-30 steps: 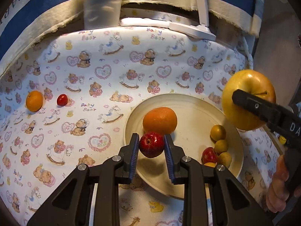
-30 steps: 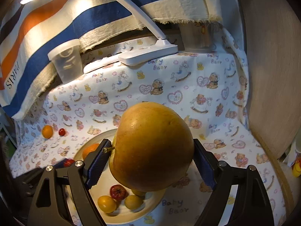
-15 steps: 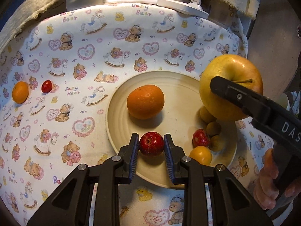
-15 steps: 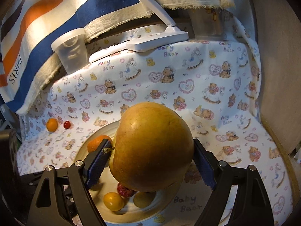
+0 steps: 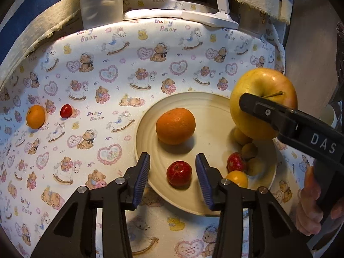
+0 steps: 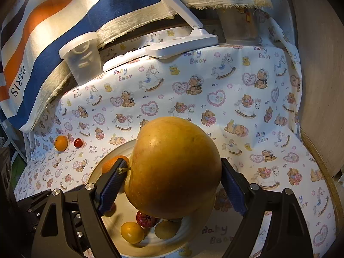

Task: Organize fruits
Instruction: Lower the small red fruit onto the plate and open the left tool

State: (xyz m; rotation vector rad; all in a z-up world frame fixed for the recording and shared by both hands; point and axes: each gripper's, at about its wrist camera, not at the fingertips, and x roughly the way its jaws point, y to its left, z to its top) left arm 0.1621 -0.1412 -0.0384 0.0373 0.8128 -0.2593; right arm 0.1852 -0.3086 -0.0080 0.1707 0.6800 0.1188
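My left gripper (image 5: pixel 172 155) hangs over the near edge of the cream plate (image 5: pixel 210 111), and its jaws are opening. A small red apple (image 5: pixel 179 173) lies on the plate between the blue pads, clear of both. An orange (image 5: pixel 175 126) sits further back on the plate. At the plate's right side are a red fruit (image 5: pixel 235 162), a yellow one (image 5: pixel 237 178) and several small yellow-green ones (image 5: pixel 249 150). My right gripper (image 6: pixel 174 165) is shut on a big yellow apple (image 6: pixel 174 172), held above that side of the plate (image 6: pixel 96 178).
A small orange (image 5: pixel 35 116) and a small red fruit (image 5: pixel 66 111) lie on the bear-print cloth at far left. A clear plastic cup (image 5: pixel 102 2) and a white lamp base (image 5: pixel 209 18) stand at the back. A wooden wall (image 6: pixel 318 86) borders the right.
My left jaws have parted and let go of the small red apple, which now rests on the plate. The right gripper still holds the yellow apple in about the same place.
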